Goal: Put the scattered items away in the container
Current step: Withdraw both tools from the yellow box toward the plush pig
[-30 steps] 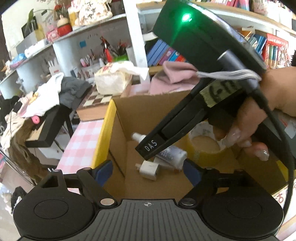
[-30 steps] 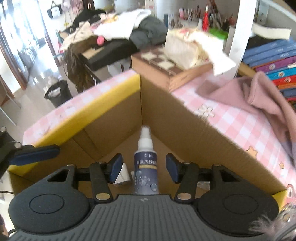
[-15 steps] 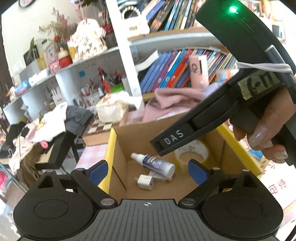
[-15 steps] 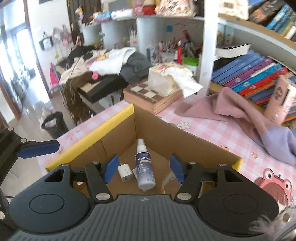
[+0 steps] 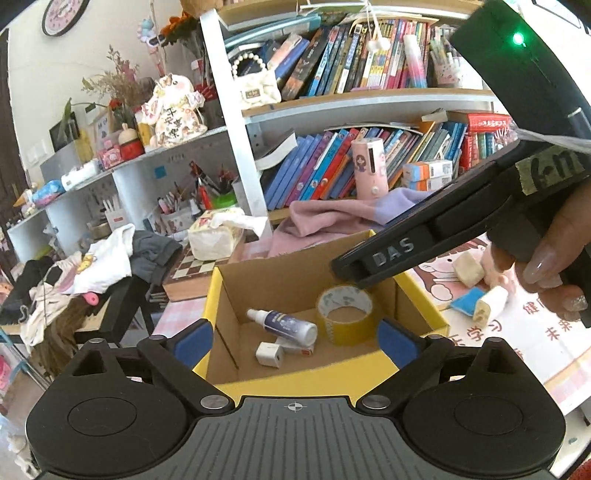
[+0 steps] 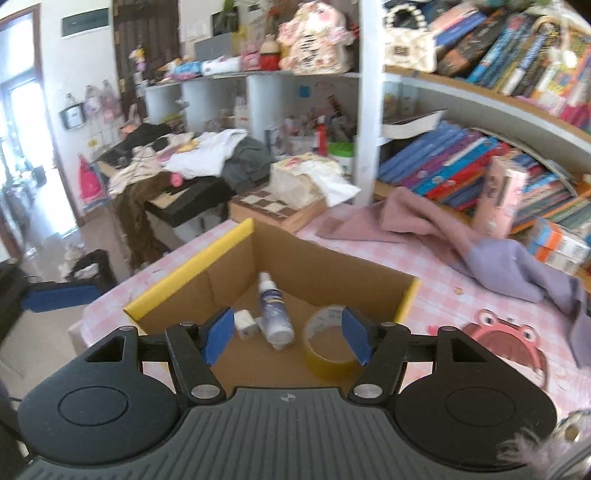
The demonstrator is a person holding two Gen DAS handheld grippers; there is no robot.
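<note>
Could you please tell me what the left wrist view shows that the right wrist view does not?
Only the left wrist view shows a hand gripping the other tool and a wall clock. Only the right wrist view shows a doorway and a frog picture. Both show the cardboard box holding a spray bottle, tape roll and white plug.

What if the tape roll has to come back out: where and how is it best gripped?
Probably pinch the tape roll by its ring wall, one finger inside the core, one outside, coming from above. It lies hole up in the cardboard box, whose walls block a sideways approach.
</note>
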